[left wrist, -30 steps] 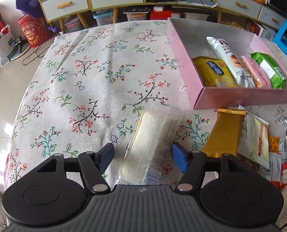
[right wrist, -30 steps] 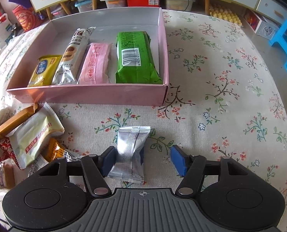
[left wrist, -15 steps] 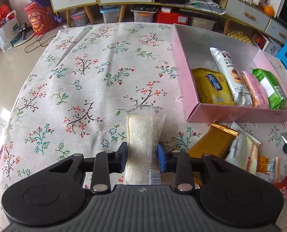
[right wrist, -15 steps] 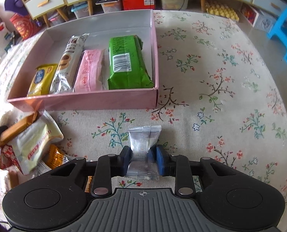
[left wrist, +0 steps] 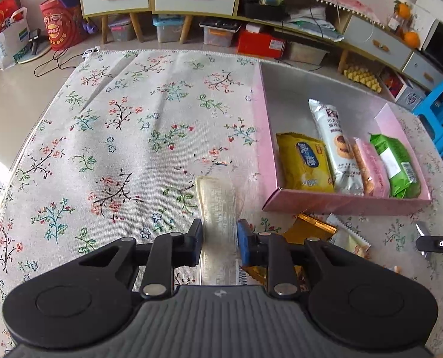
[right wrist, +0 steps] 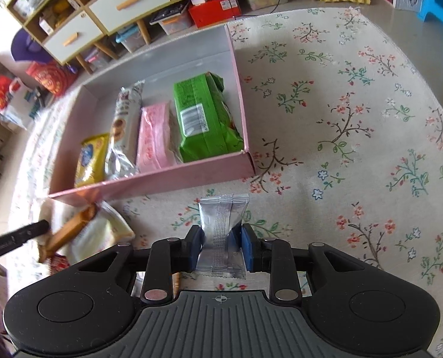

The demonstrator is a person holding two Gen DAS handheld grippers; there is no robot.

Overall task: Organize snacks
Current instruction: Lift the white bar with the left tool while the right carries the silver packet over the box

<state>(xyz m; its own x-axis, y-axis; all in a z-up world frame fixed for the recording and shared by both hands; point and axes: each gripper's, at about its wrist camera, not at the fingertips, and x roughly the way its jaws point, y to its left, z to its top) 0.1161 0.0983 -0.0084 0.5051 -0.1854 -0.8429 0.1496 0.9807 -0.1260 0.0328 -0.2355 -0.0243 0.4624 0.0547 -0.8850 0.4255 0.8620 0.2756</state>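
My left gripper (left wrist: 219, 246) is shut on a long clear pale snack packet (left wrist: 217, 208) and holds it above the floral tablecloth, left of the pink box (left wrist: 341, 203). My right gripper (right wrist: 221, 246) is shut on a small silver foil packet (right wrist: 223, 223), lifted in front of the pink box (right wrist: 161, 180). The box holds a yellow packet (left wrist: 305, 164), a white biscuit sleeve (left wrist: 335, 146), a pink packet (left wrist: 370, 170) and a green packet (left wrist: 394, 164).
Loose snacks lie in front of the box: a gold bar (left wrist: 308, 229) and a cream packet (right wrist: 99, 232) among others. The other gripper's tip shows at the right edge (left wrist: 436, 243). Cabinets, bins and a blue stool (left wrist: 442, 113) surround the table.
Both grippers closed on their packets and lifted them off the cloth. The right gripper has tilted and risen; the left has risen with its packet.
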